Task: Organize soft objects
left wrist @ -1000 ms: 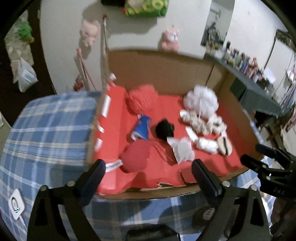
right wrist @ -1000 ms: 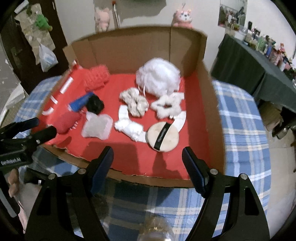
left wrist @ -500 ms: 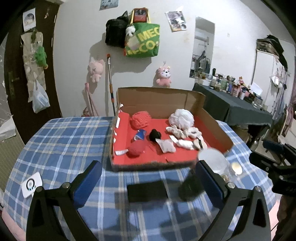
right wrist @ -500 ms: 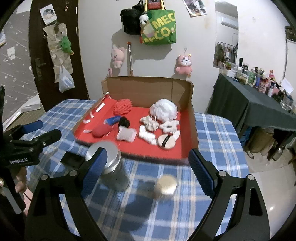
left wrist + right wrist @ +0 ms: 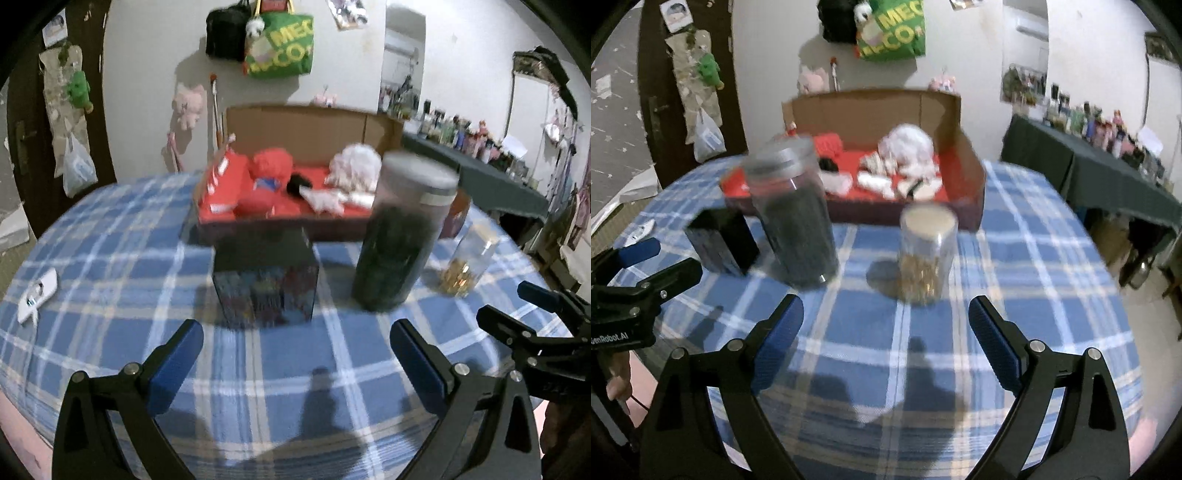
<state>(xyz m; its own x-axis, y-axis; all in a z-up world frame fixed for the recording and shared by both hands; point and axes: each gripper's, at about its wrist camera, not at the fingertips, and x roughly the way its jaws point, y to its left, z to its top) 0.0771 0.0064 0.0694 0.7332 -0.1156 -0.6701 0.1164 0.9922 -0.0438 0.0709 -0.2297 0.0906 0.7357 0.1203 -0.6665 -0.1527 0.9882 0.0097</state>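
Bare blue-and-white plaid cloth on the table [image 5: 1015, 258] lies directly ahead of both grippers, unobstructed. Beyond it, three items stand in a row before the open cardboard box with red lining [image 5: 973, 184]: a dark square box with a printed front [image 5: 266, 277], a tall clear jar with dark contents and a grey lid [image 5: 402, 232], and a short clear jar with gold contents [image 5: 925, 254]. Gaps separate all three. The box's near wall is low; its back and right walls rise high. Table to the right of the short jar is free. A small white object [image 5: 37, 291] lies at the far left edge.
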